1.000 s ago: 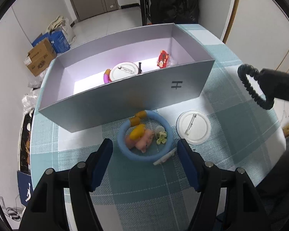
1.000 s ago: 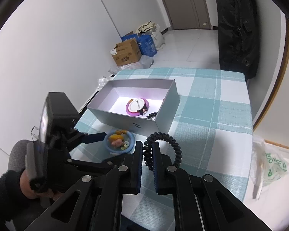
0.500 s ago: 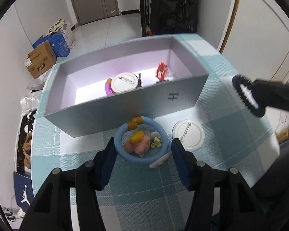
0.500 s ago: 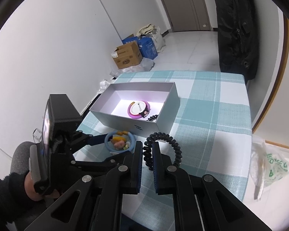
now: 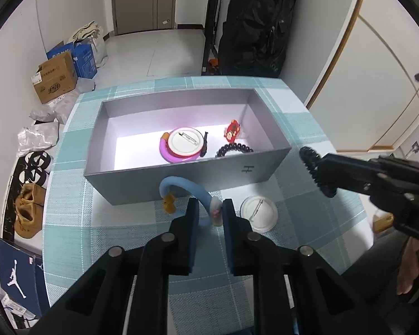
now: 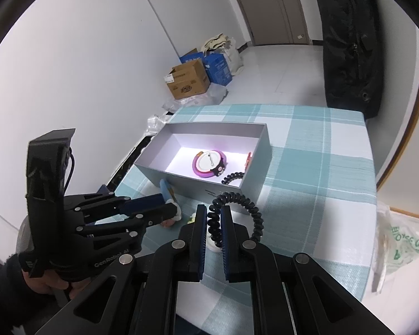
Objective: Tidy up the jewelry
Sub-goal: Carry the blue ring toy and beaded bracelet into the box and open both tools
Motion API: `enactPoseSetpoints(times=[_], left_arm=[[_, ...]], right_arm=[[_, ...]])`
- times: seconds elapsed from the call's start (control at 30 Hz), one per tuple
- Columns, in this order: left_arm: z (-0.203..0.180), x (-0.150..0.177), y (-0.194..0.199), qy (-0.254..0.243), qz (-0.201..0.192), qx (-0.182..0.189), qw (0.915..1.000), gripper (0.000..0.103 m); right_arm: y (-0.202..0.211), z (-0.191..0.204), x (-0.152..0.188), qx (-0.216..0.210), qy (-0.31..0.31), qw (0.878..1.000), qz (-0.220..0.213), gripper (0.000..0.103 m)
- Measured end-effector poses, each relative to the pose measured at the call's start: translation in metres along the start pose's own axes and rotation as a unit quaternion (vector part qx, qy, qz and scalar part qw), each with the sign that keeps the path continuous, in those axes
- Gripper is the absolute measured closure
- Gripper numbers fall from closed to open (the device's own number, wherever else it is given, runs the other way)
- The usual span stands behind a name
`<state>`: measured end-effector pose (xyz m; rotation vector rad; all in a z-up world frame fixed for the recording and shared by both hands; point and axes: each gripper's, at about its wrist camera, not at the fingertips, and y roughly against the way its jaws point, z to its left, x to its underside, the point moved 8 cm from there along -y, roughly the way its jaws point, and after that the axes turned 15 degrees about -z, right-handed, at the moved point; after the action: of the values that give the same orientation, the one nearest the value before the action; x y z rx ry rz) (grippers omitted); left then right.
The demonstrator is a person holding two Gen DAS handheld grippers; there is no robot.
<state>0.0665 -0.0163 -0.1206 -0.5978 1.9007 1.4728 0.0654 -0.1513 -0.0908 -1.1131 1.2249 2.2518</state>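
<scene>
Since both grippers face the box, each load looks staged for a drop-in. Left gripper (image 5: pixel 209 212): fingers closing on a blue ring (image 5: pixel 194 192), soft padded tube w/ small charms; an orange one (image 5: pixel 169 206) dangles below the arch, so the ring looks lifted off the desk (image 5: pixel 109 223), pinched at its near side while the rest arcs fwd toward the box wall. Right gripper (image 6: pixel 211 222): fingers pressed together on a black coil hair tie (image 6: pixel 244 209), springy phone-cord loop, which sticks up and to the right of the tips, prob. held high to clear the box rim.

Just right of the left fingers lies a white pin badge (image 5: pixel 259 213), flat disc, pin side up, not yet boxed. Desk is covered w/ teal-and-white plaid cloth, woven texture.

Beyond the fingers: grey box (image 5: pixel 142 178), rigid card, open top, matte walls, bright floor. Inside are a magenta ring (image 5: pixel 172 155) w/ another white badge (image 5: pixel 185 141) resting on it, a red charm (image 5: pixel 231 134), and a second black coil tie (image 5: pixel 233 149) near the front wall. Sorting looks partway done.
</scene>
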Motion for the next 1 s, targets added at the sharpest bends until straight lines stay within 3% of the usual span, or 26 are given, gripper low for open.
enactPoseSetpoints(times=[0.37,0.8,1.0], left_arm=[[0.006,-0.018,0.010,0.048,-0.026,0.047,0.9974,0.094],[0.010,-0.055,0.023,0.100,-0.085,0.106,0.9856,0.094],[0.014,-0.068,0.015,0.116,-0.096,0.113,0.9821,0.094]], right_arm=[[-0.013,0.007,-0.004,-0.009,-0.005,1.000,0.005,0.094],[-0.020,0.006,-0.023,-0.023,-0.039,0.999,-0.015,0.094],[-0.028,0.008,-0.040,-0.034,-0.046,0.998,-0.033,0.094]])
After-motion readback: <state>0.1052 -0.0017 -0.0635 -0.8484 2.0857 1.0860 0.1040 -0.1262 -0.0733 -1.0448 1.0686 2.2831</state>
